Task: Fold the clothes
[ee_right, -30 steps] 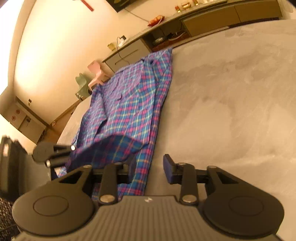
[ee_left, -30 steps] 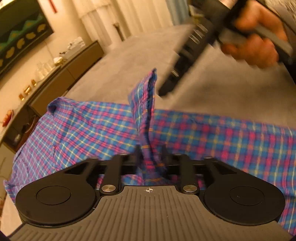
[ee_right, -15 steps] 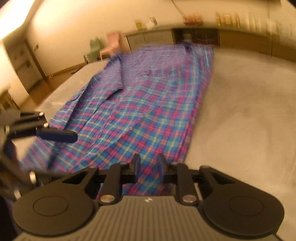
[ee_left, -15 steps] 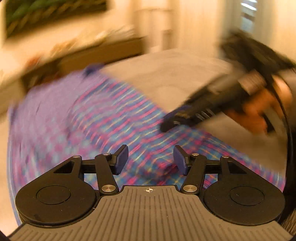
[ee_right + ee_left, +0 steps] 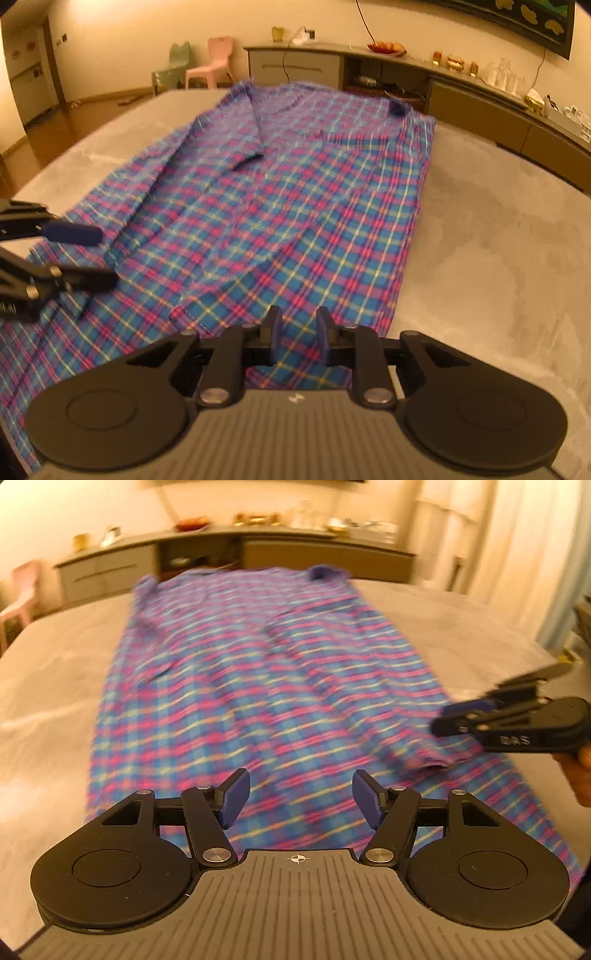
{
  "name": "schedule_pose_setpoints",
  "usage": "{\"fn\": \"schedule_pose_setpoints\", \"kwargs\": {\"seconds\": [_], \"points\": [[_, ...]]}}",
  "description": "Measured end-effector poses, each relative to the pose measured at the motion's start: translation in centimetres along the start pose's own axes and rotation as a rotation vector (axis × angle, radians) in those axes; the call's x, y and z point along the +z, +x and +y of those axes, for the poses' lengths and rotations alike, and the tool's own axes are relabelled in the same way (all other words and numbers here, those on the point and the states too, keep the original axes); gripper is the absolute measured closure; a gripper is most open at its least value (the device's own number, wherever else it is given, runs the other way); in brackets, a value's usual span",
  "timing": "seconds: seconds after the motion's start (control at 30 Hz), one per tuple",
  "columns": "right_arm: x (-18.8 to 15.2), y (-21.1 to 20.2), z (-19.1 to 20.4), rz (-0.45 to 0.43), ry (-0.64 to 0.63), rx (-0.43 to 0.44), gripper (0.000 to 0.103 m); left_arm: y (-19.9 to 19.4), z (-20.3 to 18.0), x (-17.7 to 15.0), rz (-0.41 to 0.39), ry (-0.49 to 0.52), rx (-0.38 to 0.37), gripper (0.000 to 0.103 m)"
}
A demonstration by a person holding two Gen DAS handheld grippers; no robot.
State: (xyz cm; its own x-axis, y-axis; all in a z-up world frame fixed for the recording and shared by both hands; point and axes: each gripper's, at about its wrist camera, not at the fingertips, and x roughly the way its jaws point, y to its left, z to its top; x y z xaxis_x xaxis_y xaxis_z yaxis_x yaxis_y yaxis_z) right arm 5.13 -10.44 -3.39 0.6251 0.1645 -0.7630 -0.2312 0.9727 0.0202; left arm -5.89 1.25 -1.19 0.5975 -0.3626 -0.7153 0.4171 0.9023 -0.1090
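A blue and pink plaid shirt (image 5: 266, 686) lies spread lengthwise on the grey table (image 5: 51, 686), collar at the far end; it also shows in the right wrist view (image 5: 295, 206). My left gripper (image 5: 299, 797) is open and empty, just above the shirt's near hem; it also appears at the left edge of the right wrist view (image 5: 85, 254). My right gripper (image 5: 298, 336) hovers over the shirt's near right edge with its jaws a narrow gap apart and nothing between them. It shows at the right of the left wrist view (image 5: 458, 720), beside a folded sleeve cuff (image 5: 424, 757).
A long low sideboard (image 5: 480, 92) with glasses, bowls and small items runs behind the table. A pink chair (image 5: 212, 62) and a green chair (image 5: 173, 62) stand at the far left. Curtains (image 5: 517, 554) hang at the right. Bare grey table surface (image 5: 498, 240) flanks the shirt.
My left gripper let go of the raised shirt fold and opened. The fold now lies flat. My right gripper narrowed its jaws. Both cameras swung to look along the shirt.
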Motion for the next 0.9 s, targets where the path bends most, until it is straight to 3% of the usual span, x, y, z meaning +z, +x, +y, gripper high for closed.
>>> {"fn": "schedule_pose_setpoints", "kwargs": {"seconds": [0.1,0.57,0.77,0.9], "points": [[-0.5,0.3,0.3,0.001,0.008,-0.021,0.082,0.0,1.0,-1.3,0.015,-0.025,0.023,0.042],[-1.6,-0.9,1.3,-0.013,0.058,-0.063,0.081,-2.1,0.2,-3.1,-0.027,-0.001,0.078,0.043],[-2.5,-2.7,1.8,-0.028,0.052,-0.075,0.076,-5.3,1.6,-3.7,-0.104,-0.057,0.090,0.041],[-3.2,-3.2,2.6,-0.030,0.050,-0.079,0.076,-6.0,3.0,-4.5,-0.085,-0.104,0.116,0.040]]}}
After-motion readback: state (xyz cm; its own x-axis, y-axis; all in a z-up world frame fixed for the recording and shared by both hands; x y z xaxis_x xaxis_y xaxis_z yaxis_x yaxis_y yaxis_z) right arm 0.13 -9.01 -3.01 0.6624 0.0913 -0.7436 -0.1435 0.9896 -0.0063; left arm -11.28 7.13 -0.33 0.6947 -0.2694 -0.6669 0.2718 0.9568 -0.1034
